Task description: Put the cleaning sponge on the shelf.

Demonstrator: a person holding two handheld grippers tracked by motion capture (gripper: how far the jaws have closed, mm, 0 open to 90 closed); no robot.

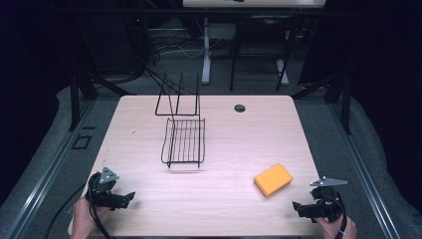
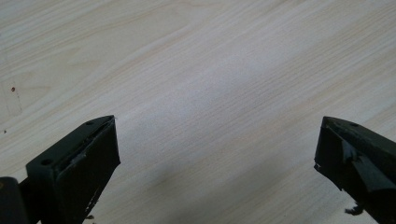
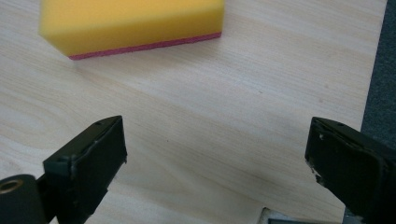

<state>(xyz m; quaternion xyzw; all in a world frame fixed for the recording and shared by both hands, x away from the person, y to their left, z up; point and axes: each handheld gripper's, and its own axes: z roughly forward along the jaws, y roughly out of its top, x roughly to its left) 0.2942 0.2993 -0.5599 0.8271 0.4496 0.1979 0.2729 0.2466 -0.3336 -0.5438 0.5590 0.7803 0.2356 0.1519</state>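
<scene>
A yellow sponge (image 1: 273, 179) with a thin red underside lies flat on the wooden table (image 1: 239, 139), right of the middle; in the right gripper view the sponge (image 3: 130, 23) sits just ahead of the jaws. A black wire rack (image 1: 183, 141) stands at the table's centre-left. My right gripper (image 1: 303, 209) rests open near the front right corner, a short way in front of the sponge. My left gripper (image 1: 124, 199) sits open at the front left corner over bare wood (image 2: 210, 107), with nothing between its jaws.
A second black wire frame (image 1: 178, 97) stands behind the rack near the far edge. A small dark round hole (image 1: 240, 108) marks the table at the back. Table legs, a chair and cables lie on the floor beyond.
</scene>
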